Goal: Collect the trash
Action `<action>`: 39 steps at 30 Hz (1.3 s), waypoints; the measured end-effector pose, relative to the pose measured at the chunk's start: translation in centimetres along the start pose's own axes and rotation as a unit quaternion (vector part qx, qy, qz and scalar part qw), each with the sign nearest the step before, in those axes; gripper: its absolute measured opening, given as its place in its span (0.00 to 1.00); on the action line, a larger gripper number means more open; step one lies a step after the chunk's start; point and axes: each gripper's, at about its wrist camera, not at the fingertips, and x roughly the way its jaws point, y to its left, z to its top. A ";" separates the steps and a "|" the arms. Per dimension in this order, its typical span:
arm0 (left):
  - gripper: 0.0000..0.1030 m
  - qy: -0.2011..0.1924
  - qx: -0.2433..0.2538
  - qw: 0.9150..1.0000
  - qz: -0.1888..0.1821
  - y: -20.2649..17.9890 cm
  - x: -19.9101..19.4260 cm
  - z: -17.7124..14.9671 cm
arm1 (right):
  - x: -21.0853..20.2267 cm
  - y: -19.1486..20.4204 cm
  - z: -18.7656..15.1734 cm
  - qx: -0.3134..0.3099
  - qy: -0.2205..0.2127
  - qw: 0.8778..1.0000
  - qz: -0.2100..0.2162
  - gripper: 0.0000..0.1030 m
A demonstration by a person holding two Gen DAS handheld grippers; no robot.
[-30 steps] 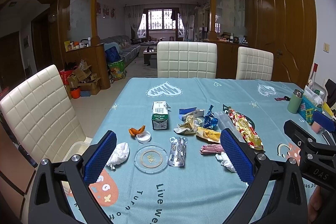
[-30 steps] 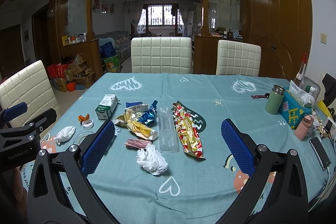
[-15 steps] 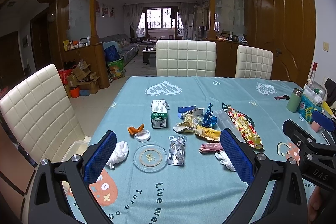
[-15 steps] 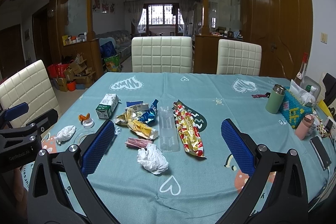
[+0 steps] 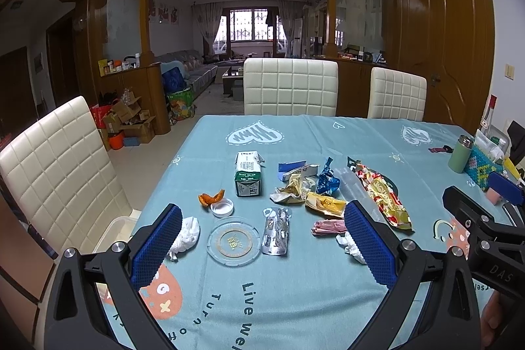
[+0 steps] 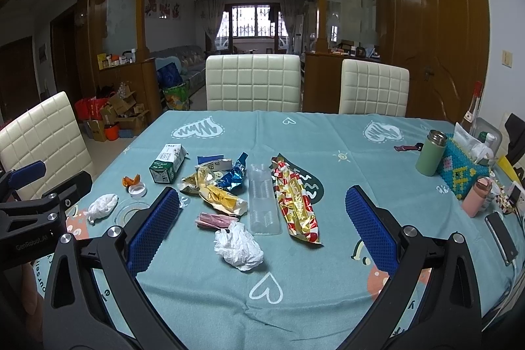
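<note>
Trash lies scattered on the teal tablecloth [image 5: 295, 291]: a green milk carton [image 5: 248, 174], orange peel [image 5: 210, 197], a white cap [image 5: 222, 207], a crumpled white tissue [image 5: 187, 233], a silver foil wrapper [image 5: 277, 230], yellow wrappers [image 5: 323, 202], a blue wrapper [image 5: 328, 179] and a red-gold wrapper [image 5: 382, 195]. In the right wrist view a second crumpled tissue [image 6: 239, 246], a clear plastic tray [image 6: 263, 199], a pink wrapper [image 6: 215, 220] and the red-gold wrapper [image 6: 295, 202] lie ahead. My left gripper [image 5: 262, 245] and right gripper [image 6: 262, 230] both hover open above the near table edge, holding nothing.
A round glass ashtray [image 5: 233, 240] sits between the left fingers. At the table's right are a green flask [image 6: 430, 153], a beaded tissue box [image 6: 466, 169], a pink bottle [image 6: 477, 197] and a phone [image 6: 500, 233]. White chairs [image 5: 290, 87] ring the table.
Both grippers have barely shifted; the table items sit very slightly higher in the left wrist view. Nothing was grasped or released.
</note>
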 end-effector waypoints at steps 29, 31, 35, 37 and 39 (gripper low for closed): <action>0.94 0.005 -0.003 1.000 0.002 0.5 0.2 -0.2 | 0.2 0.0 -0.1 -0.013 0.009 1.000 0.003 0.97; 0.94 0.008 -0.004 1.000 0.003 0.5 0.5 -0.2 | 0.2 0.0 -0.2 -0.013 0.009 1.000 0.002 0.97; 0.94 0.025 -0.009 1.000 0.014 1.1 1.9 -0.7 | 1.2 -0.4 -0.4 -0.019 0.020 1.000 -0.012 0.97; 0.94 0.036 -0.009 0.999 0.021 1.6 2.8 -1.3 | 2.2 -0.8 -0.7 -0.015 0.034 0.999 -0.015 0.97; 0.94 0.055 -0.011 0.998 0.033 2.5 4.0 -2.1 | 3.4 -1.5 -1.2 -0.007 0.054 0.998 -0.013 0.97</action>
